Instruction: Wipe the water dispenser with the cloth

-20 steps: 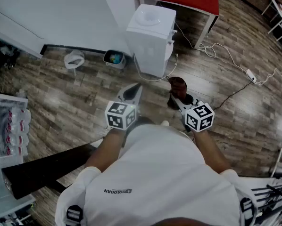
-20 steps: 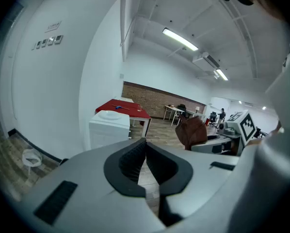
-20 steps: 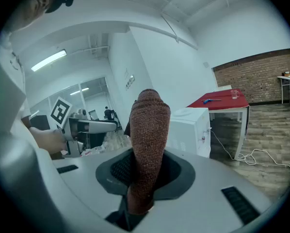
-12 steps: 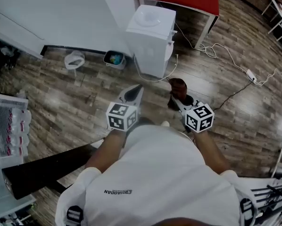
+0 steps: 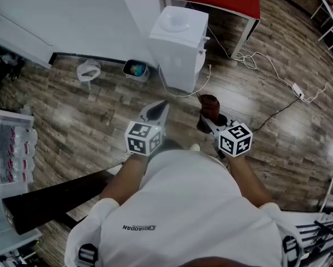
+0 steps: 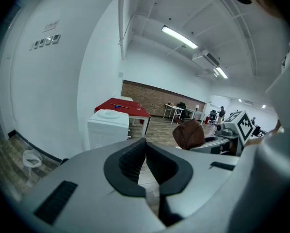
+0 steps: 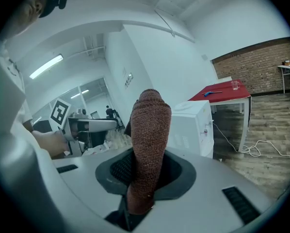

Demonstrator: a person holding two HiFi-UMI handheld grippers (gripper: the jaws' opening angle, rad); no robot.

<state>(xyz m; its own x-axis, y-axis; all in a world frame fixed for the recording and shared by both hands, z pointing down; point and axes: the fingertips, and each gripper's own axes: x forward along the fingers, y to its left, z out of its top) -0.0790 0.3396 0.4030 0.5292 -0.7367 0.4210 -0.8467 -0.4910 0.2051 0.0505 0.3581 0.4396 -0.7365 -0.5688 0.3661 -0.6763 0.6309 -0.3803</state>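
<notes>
The right hand-held gripper (image 7: pixel 144 178) clamps an upright reddish-brown knitted cloth (image 7: pixel 150 130). The left hand-held gripper (image 6: pixel 146 147) is closed and empty. The white boxy water dispenser (image 5: pixel 177 49) stands ahead, apart from both.

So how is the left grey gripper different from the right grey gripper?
The right grey gripper is clamped on a brown knitted cloth, while the left grey gripper holds nothing. The left one's jaws touch each other, but the right one's are kept apart by the cloth. Both are shut and point toward the white box-shaped water dispenser.
</notes>
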